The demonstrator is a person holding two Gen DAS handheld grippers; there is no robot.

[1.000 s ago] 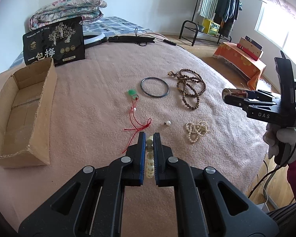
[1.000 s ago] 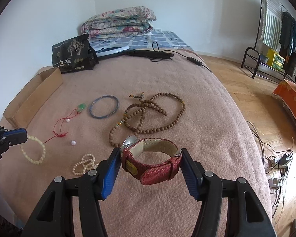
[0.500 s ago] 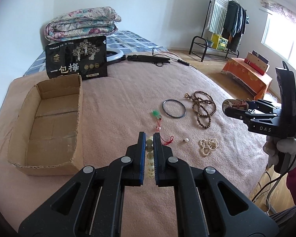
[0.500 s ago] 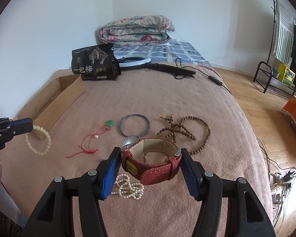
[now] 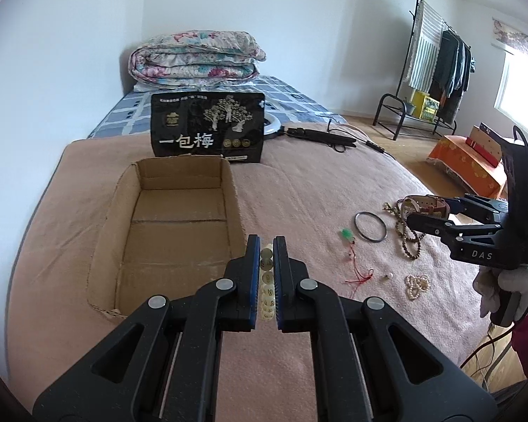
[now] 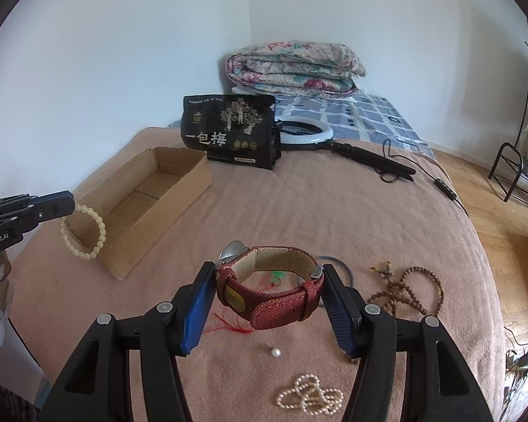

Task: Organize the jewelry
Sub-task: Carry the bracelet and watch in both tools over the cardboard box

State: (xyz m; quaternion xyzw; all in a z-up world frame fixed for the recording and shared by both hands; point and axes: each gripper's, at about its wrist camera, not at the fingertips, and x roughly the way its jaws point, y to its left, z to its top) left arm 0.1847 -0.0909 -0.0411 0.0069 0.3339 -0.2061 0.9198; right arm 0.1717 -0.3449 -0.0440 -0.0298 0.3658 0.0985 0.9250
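Note:
My left gripper (image 5: 264,246) is shut on a cream bead bracelet (image 5: 266,274), held just in front of the near right corner of the open cardboard box (image 5: 179,225); the bracelet hangs from it in the right wrist view (image 6: 84,232). My right gripper (image 6: 269,274) is shut on a red-strapped watch (image 6: 271,295), held above the pink blanket; it also shows in the left wrist view (image 5: 426,207). On the blanket lie a dark bangle (image 5: 370,232), a brown bead necklace (image 6: 404,290), a red cord with green pendant (image 5: 350,246), a loose pearl (image 6: 275,352) and a pearl strand (image 6: 309,395).
A black snack bag (image 5: 207,128) stands behind the box. A folded quilt (image 5: 193,58) lies at the bed's head. A ring light (image 6: 304,130) with cable lies at the back. A clothes rack (image 5: 436,56) and orange-covered stand (image 5: 464,165) are off the bed's right.
Both grippers have swung left toward the cardboard box, each still holding its item. The box now lies directly ahead of my left gripper.

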